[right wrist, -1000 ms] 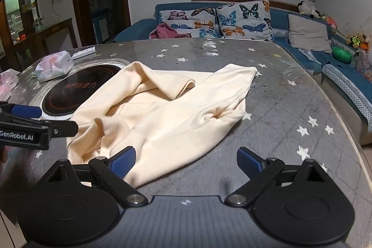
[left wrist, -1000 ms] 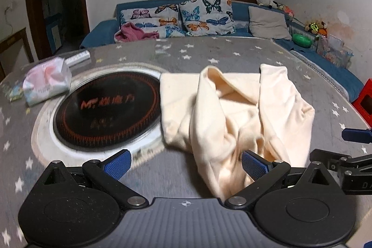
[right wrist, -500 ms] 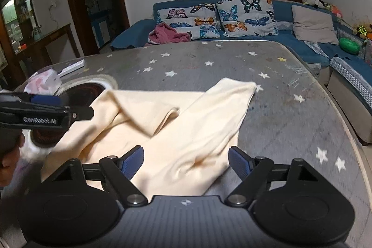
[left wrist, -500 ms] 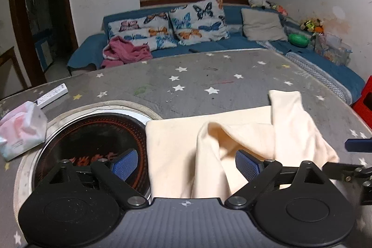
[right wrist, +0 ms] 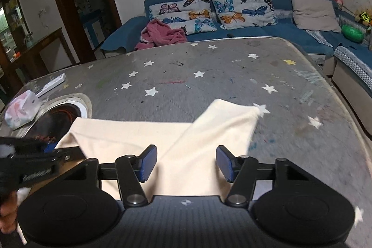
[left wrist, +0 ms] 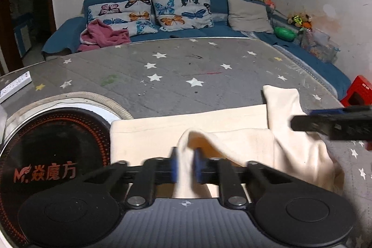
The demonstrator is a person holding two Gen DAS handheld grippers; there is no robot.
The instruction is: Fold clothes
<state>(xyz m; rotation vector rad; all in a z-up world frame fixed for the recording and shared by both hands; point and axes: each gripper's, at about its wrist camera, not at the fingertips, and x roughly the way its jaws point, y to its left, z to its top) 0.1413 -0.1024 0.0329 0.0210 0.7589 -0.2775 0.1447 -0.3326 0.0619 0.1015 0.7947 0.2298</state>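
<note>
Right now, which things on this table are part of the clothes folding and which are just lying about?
Part of the job:
cream-coloured cloth garment
left gripper, shut on a fold of it
right gripper, open over it

Just lying about:
round black induction hob
soft tissue pack
white remote control
grey star-patterned table

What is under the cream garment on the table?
The cream garment lies mostly on the star-patterned table; its left edge overlaps the round cooktop. Whatever else sits beneath the cloth is covered and cannot be seen.
</note>
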